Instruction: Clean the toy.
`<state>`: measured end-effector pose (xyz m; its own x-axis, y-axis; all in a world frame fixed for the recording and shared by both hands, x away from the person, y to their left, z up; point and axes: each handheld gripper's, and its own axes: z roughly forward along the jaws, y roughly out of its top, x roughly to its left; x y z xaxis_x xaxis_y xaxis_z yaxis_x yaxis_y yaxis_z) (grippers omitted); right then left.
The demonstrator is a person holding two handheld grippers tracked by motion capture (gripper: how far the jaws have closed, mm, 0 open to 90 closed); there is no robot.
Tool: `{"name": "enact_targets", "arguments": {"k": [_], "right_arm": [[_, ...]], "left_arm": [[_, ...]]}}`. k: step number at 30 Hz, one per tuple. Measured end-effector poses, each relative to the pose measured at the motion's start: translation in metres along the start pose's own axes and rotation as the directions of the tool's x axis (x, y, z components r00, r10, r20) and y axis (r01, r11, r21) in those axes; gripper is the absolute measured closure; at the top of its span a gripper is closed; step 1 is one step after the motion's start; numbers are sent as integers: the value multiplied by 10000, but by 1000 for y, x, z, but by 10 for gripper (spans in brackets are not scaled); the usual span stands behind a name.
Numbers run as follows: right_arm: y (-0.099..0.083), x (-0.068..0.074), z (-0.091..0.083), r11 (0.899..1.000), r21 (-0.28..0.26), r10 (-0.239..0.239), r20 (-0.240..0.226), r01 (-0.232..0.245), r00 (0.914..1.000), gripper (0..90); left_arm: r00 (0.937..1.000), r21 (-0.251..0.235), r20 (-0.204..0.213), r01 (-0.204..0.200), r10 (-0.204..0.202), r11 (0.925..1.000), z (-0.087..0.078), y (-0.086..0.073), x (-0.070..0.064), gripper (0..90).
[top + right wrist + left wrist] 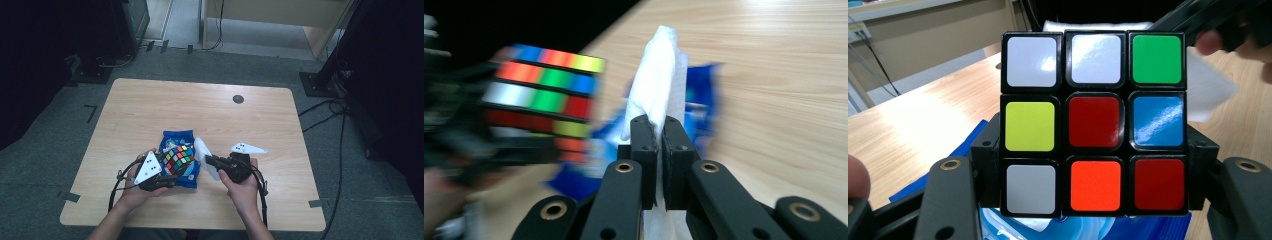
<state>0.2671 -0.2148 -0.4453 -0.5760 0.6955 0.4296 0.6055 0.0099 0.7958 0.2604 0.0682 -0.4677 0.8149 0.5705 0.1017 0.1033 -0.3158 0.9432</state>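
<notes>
A scrambled puzzle cube [178, 159] with coloured stickers is held above a blue packet [176, 141] on the table. My left gripper [167, 175] is shut on the cube [1093, 125], its jaws pressing the cube's two sides. A white folded tissue [204, 156] is pinched in my right gripper [212, 161], just right of the cube. In the right gripper view the tissue [656, 85] stands up out of the shut jaws, and the cube [544, 90] is blurred at the left.
The wooden table [150, 105] has a small dark round disc [238, 99] near its far edge. The blue packet [704, 107] lies behind the tissue. Cables and dark stands sit on the floor around the table.
</notes>
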Motion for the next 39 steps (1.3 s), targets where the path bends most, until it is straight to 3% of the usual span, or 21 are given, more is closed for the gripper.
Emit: {"name": "enact_targets", "arguments": {"k": [1,3,6,8,9,11,13,14,16,17,19,20,21,22,25,29,31,35,39], "right_arm": [[-1,-2,1,9999,50,-99,566,96,9983,879],[-4,-7,4,9989,312,-392,1824,341,9824,869],[-6,-12,3,9996,153,-264,2708,231,9623,755],[-5,-10,0,9990,18,-430,3335,449,9418,685],[-3,-6,-2,9989,-118,-387,3525,458,9350,630],[-1,0,-5,9981,-345,-365,3403,513,9396,582],[1,8,-7,9966,-457,-480,3540,685,9340,530],[2,12,-8,9960,-576,-448,3312,676,9425,513],[3,19,-7,9955,-635,-473,3136,707,9484,491],[3,22,-7,9953,-719,-412,2907,648,9559,480],[3,26,-6,9954,-944,32,2088,169,9780,427],[3,29,-4,9942,-1048,372,1253,-241,9914,397],[3,31,-3,9934,-1036,583,901,-488,9942,386],[3,35,-1,9936,-896,744,581,-690,9955,364],[0,41,8,9913,-494,1230,261,-1217,9921,260],[-3,39,11,9808,-447,1893,-145,-1898,9818,250],[-4,40,13,9783,-378,2019,-427,-2036,9785,248],[-7,44,19,9797,-258,1972,-498,-1987,9791,247],[-9,46,22,9778,-290,2056,-550,-2074,9771,335]], "left_arm": [[10000,14,18,5,-5,10000,0,0,-1,339],[10000,43,17,12,-12,10000,1,0,-2,339],[10000,65,13,21,-21,10000,3,0,-3,339],[10000,45,-50,86,-85,10000,3,0,-3,339],[9999,45,-73,106,-105,9999,3,0,-3,339],[9998,44,-142,163,-163,9999,3,1,-3,338],[9996,44,-198,201,-200,9998,4,1,-4,339],[9996,56,-204,197,-196,9998,4,1,-4,339],[9996,47,-210,170,-169,9998,5,1,-5,339],[9996,36,-215,167,-167,9999,5,1,-6,339],[9996,12,-234,187,-187,9998,6,2,-7,339],[9995,0,-253,202,-202,9998,6,2,-7,339],[9994,-25,-273,228,-228,9997,6,2,-8,338],[9992,-50,-301,276,-278,9996,7,2,-9,339],[9976,0,-609,337,-337,9994,10,3,-14,339],[9950,-58,-793,600,-603,9982,11,2,-15,339],[9951,-70,-772,610,-613,9981,11,2,-15,339],[9976,-193,-603,334,-345,9993,13,4,-24,339],[9991,-259,-256,332,-338,9991,14,5,-28,338]]}}
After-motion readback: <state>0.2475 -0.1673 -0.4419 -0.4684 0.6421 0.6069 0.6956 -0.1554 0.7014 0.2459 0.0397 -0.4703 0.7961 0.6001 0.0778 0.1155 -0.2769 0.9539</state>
